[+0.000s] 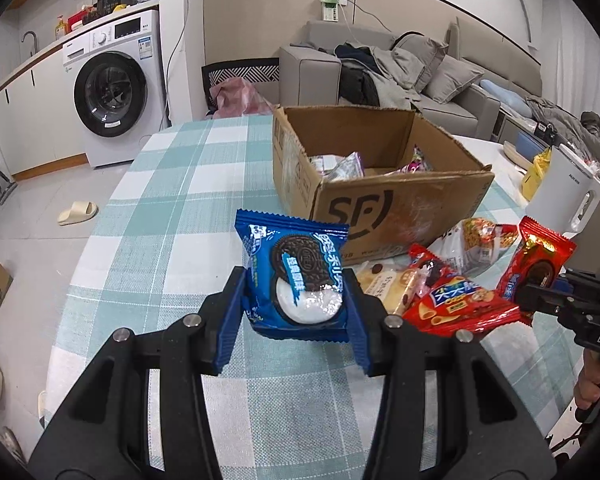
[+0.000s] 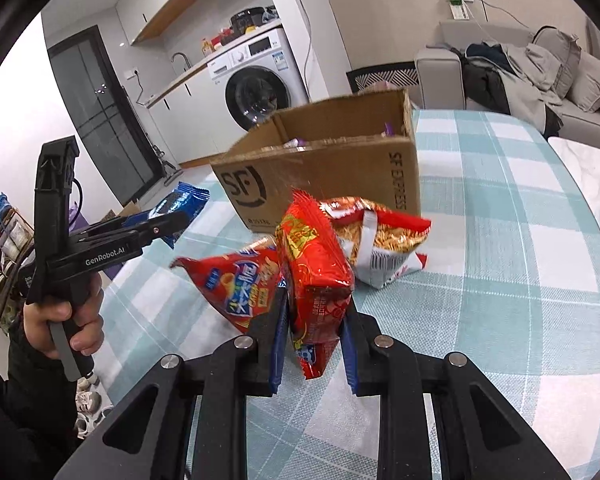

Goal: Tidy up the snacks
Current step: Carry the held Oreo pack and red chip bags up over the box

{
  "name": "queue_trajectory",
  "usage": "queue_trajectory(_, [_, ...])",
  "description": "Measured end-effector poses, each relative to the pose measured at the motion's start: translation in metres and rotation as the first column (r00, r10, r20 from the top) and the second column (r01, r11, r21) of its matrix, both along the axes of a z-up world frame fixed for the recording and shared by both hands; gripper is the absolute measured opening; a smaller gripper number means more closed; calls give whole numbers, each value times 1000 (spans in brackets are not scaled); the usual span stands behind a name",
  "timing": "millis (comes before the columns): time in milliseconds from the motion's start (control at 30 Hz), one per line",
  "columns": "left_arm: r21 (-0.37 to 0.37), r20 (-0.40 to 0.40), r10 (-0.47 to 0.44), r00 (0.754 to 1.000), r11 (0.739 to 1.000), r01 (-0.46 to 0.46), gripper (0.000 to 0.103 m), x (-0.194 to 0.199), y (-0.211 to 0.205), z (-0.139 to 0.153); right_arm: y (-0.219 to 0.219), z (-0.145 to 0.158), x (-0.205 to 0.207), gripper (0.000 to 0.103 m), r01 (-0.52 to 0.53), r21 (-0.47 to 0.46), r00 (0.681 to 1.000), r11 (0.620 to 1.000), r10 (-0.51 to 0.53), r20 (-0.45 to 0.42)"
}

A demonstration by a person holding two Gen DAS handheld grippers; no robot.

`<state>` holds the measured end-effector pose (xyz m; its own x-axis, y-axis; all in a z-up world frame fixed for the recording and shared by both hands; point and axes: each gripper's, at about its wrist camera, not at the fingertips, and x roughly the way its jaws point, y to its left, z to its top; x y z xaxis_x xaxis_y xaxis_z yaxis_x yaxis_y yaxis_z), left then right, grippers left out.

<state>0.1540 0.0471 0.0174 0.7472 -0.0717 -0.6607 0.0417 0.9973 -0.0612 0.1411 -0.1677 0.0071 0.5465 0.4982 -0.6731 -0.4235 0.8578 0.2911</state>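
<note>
Surface: a table under a teal-and-white checked cloth point(image 1: 172, 216), its rounded edge curving toward a tiled floor on the left side of the left wrist view. A bare white marbled strip of tabletop point(image 2: 592, 184) shows beyond the cloth at the far right of the right wrist view.

Room: a washing machine point(image 1: 112, 88) stands under a counter at the back left; a grey sofa point(image 1: 440, 76) piled with clothing sits behind the table. A beige slipper point(image 1: 78, 212) lies on the floor.

An open cardboard box point(image 1: 380, 184) stands on the cloth past mid-table, with several wrapped snacks inside. Just in front of it lie a red biscuit bag point(image 1: 456, 304), a noodle-snack bag point(image 2: 380, 240) and a pale pastry packet point(image 1: 384, 284), touching or overlapping. A white kettle point(image 1: 568, 196) stands near the right edge.

Left gripper point(image 1: 296, 312): jaws closed about halfway onto a blue cookie packet point(image 1: 296, 276), held upright above the cloth, short of the box.

Right gripper point(image 2: 312, 344): jaws narrowed onto a red snack packet point(image 2: 316, 276), clamped at its lower end and lifted over the loose pile.

Open cloth extends left of the box and along the right side in the right wrist view.
</note>
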Motion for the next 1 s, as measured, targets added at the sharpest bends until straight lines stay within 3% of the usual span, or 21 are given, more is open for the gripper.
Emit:
queue_trajectory(467, [-7,78,-11,997,1000,12,43,-7,-7,42,-1,43,0,24,11,36,996,999,-15,89])
queue_trajectory(1000, [-19,129,-28,991,999,31,43,2,-19,73,10,78,29,24,20,30,988,999,-24,153])
